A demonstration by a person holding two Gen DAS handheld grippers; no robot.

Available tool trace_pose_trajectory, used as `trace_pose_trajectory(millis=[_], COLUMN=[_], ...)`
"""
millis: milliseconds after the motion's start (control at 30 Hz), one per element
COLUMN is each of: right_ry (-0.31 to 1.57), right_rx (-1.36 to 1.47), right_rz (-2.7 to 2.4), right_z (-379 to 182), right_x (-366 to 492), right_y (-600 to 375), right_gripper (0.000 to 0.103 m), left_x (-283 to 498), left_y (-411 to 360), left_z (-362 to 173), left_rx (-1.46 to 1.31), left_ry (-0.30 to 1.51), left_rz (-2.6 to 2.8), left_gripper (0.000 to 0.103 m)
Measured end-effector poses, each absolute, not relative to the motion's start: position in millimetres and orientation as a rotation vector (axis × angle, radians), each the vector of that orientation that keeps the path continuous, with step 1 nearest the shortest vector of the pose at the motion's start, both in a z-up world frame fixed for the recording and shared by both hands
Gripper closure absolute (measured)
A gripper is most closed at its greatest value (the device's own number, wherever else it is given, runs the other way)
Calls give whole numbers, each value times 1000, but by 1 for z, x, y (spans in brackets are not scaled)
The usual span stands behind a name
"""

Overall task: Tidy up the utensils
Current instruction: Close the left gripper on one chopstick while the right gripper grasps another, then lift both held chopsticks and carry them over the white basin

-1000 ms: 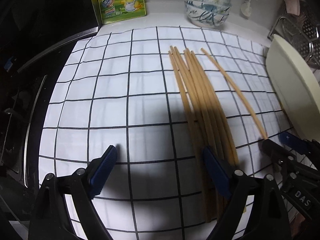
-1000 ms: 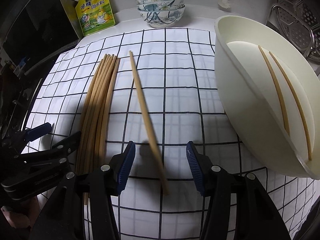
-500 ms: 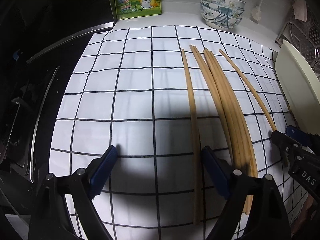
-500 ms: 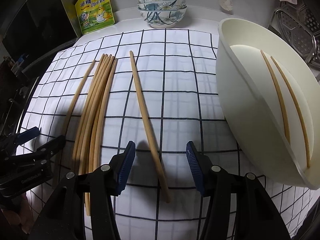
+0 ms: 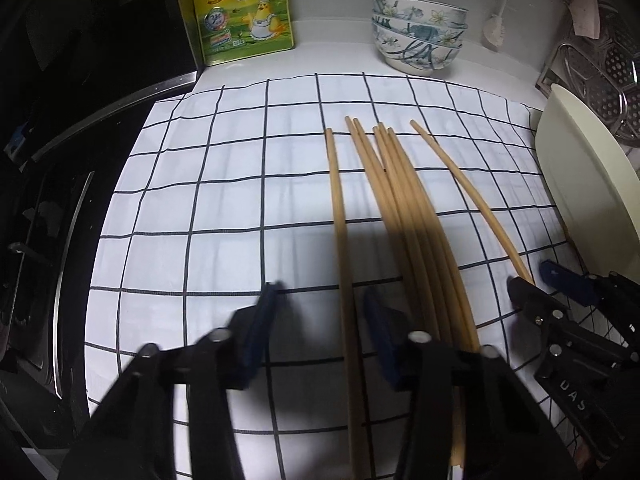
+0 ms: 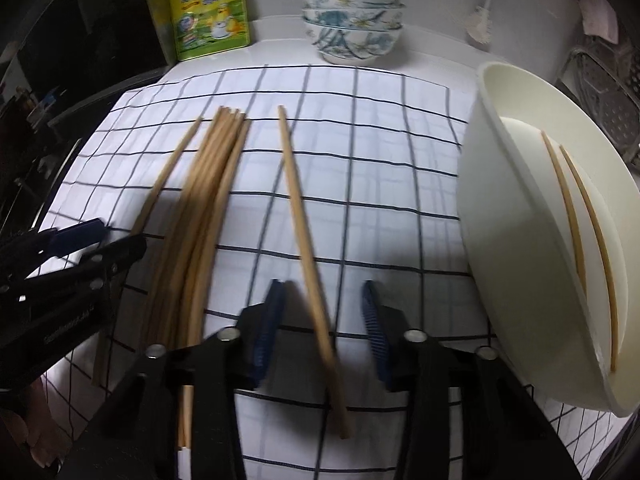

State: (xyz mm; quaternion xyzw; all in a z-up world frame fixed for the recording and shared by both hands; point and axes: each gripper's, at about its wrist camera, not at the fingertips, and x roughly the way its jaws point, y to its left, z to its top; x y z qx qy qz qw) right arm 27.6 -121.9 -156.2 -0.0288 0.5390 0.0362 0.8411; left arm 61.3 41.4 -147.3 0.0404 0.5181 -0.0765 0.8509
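Observation:
Several wooden chopsticks lie on a white checked cloth. A bundle lies in the middle, also in the right wrist view. One chopstick lies apart on its left, between the fingers of my open left gripper. Another single chopstick lies to the bundle's right, between the fingers of my open right gripper. Neither gripper holds anything. A cream holder on the right has two chopsticks in it.
A yellow-green seasoning pouch and stacked patterned bowls stand at the back. A metal rack is at the far right. A dark stove borders the cloth on the left.
Both grippers have moved forward and lower over the cloth. My left gripper shifted right, so the separate chopstick now lies between its fingers. One chopstick rolled left out of the bundle.

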Motion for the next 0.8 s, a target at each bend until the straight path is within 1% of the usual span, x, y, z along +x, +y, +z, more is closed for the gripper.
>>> trace_pose_trajectory(millis=[33,67,133,333,533,800], right_ry=[1139,1140,1143,1161,1128,1047], right_rx=[-69,-84,-98,21,79,103], right_rz=[91,104,115,139,188,254], right_z=[-156,-155,-155,-147,-119,-71], right_x=[27,27,28,25,14,1], right_y=[-118,-114,-109,-114,-119,-137], right_gripper=[86,96,96,97,97,97], left_x=[61,61,61,53,41,32], left_y=[41,41,41,52,58,40], left_z=[-147,-146,-146,-140,-115,-74], left_rx=[83,81,78,67,68,44], left_ry=[1094,1099,1108,1143,1116,1066], left_rz=[-168,-174,-187,-191,-186,-193], left_gripper=[84,88,95,96,96,96])
